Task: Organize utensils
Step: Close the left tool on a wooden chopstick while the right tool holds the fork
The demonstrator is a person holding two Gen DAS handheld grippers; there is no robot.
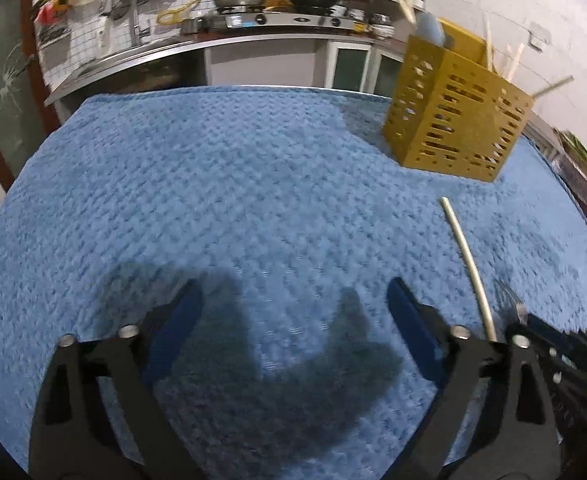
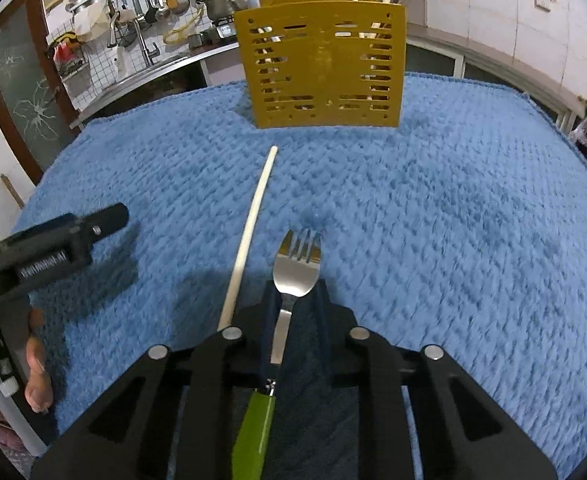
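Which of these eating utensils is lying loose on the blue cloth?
The single pale chopstick lies free on the blue towel. The green-handled metal fork is clamped in the right gripper; other sticks stand in the yellow slotted holder.

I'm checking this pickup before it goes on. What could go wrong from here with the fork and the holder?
1. The right gripper pinches the fork at its thin neck, with the green handle trailing behind; it may pivot or slip when lifted.
2. The loose chopstick lies right beside the gripper; moving off could drag it across the blue cloth.
3. The yellow holder already has sticks leaning in it; the fork might snag them.
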